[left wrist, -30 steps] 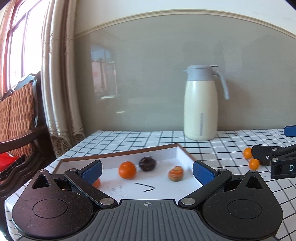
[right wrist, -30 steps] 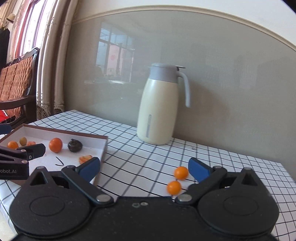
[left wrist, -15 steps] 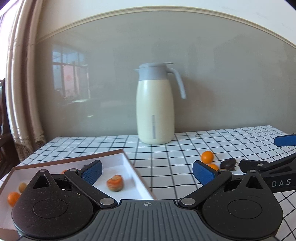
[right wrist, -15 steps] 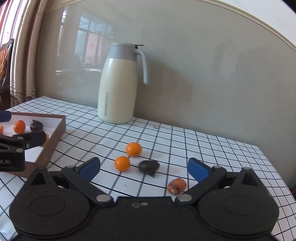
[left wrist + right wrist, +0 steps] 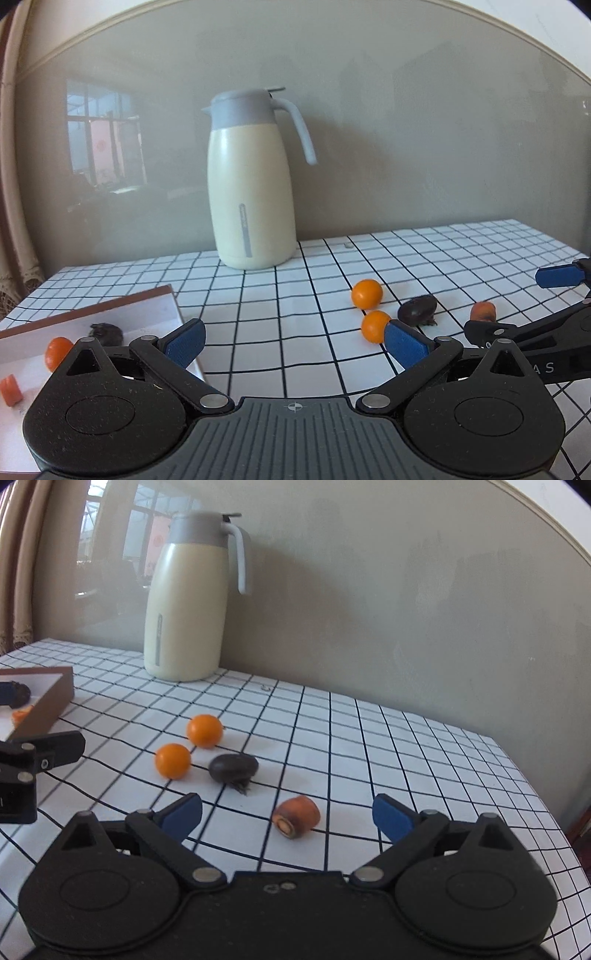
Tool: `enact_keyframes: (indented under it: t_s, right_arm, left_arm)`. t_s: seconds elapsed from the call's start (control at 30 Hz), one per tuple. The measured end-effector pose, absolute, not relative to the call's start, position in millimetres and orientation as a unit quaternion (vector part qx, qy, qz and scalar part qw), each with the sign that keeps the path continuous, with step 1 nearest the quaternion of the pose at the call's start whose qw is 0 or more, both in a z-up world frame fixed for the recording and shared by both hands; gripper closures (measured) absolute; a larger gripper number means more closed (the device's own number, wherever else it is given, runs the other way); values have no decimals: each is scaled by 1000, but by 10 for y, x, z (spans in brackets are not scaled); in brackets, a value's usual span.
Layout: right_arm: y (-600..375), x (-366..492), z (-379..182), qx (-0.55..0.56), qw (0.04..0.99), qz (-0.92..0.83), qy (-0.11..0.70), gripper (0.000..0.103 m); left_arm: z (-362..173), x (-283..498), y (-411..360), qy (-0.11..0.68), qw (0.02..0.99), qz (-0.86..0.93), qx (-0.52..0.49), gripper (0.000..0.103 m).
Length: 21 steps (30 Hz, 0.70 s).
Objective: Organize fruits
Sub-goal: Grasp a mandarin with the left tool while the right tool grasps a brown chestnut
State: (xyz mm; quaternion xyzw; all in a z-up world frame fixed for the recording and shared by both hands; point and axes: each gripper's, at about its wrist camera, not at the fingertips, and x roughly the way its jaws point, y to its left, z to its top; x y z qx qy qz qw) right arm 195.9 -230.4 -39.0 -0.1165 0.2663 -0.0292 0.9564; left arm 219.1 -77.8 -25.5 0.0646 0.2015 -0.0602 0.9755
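Two small oranges [image 5: 204, 730] [image 5: 173, 760], a dark round fruit [image 5: 233, 767] and a reddish-brown cut piece [image 5: 297, 815] lie loose on the checked tablecloth. My right gripper [image 5: 288, 818] is open and empty, with the cut piece between its blue fingertips. My left gripper [image 5: 293, 341] is open and empty, with the nearer orange [image 5: 375, 325] just beyond its right fingertip. The brown-rimmed white tray [image 5: 162, 295] at the left holds an orange [image 5: 57, 350], a dark fruit [image 5: 107, 332] and a cut piece [image 5: 11, 389].
A cream thermos jug [image 5: 249, 184] with a grey lid stands at the back by the wall. The table's right edge [image 5: 546, 812] drops off beside the cut piece. The tray's corner [image 5: 55, 698] shows at the left of the right wrist view.
Both grippers have swung right, away from the tray and toward the loose fruit. The right gripper has closed in on the cut piece. Both stay open.
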Motion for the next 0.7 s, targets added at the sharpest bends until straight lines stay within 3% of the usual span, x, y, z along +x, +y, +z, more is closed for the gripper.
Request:
enact_keyframes:
  t_s: [0.17, 0.27, 0.37, 0.63, 0.7]
  right_arm:
    - [-2377, 2055, -489, -113, 951, -32, 285, 19]
    - [-2413, 2113, -541, -103, 947, -24, 302, 34]
    - [-2427, 2156, -575, -99, 945, -20, 310, 41]
    - [-2505, 2292, -601, -85, 945, -14, 314, 49]
    - [-2528, 2332, -597, -86, 945, -15, 314, 53]
  left_arm:
    - [-366, 2349, -924, 224, 969, -74, 70, 1]
    - [-420, 2414, -1003, 234, 966, -80, 71, 1]
    - [-463, 2481, -1090, 245, 963, -88, 72, 14]
    - [-547, 2689, -1245, 263, 957, -100, 70, 19]
    - [-563, 2768, -1290, 272, 954, -106, 68, 27]
